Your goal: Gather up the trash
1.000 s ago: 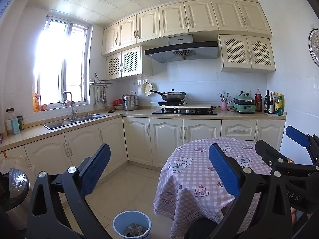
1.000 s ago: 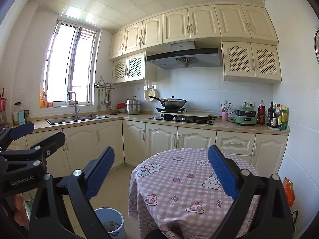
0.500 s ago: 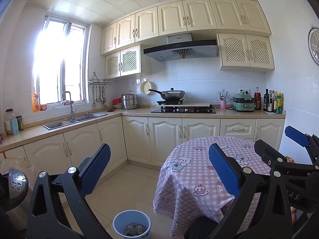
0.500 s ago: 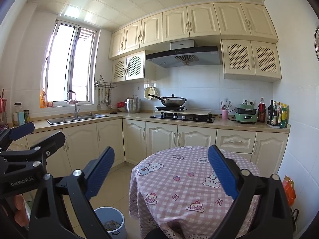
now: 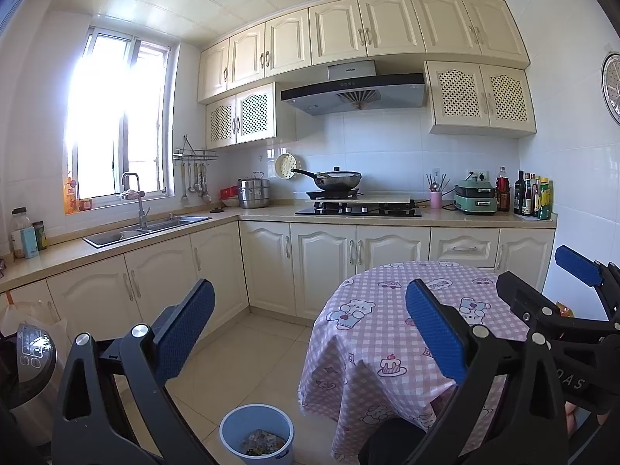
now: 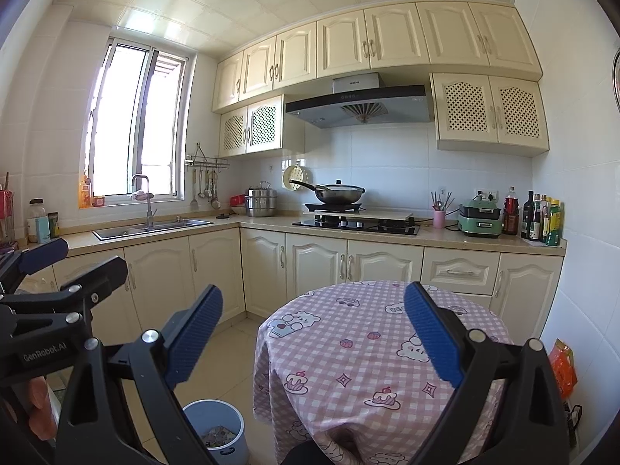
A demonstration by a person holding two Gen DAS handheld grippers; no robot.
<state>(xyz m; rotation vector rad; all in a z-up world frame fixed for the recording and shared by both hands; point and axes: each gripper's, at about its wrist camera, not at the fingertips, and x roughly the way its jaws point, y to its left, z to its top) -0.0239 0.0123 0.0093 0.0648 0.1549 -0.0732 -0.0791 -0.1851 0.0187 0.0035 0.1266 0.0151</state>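
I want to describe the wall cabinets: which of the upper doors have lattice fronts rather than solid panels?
The lower-hung pairs flanking the range hood: lattice doors left and right. The top row of cabinets has solid panels.

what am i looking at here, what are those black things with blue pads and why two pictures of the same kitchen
They are two hand-held grippers, one in each of a person's hands, each with a fisheye camera looking along its fingers. One picture comes from the left gripper, the other from the right gripper. Both are open and hold nothing. Each camera also catches the other gripper at its edge. Ahead stands a round table with a pink checked cloth, nothing visible on it. On the floor beside it is a blue bin already containing trash.
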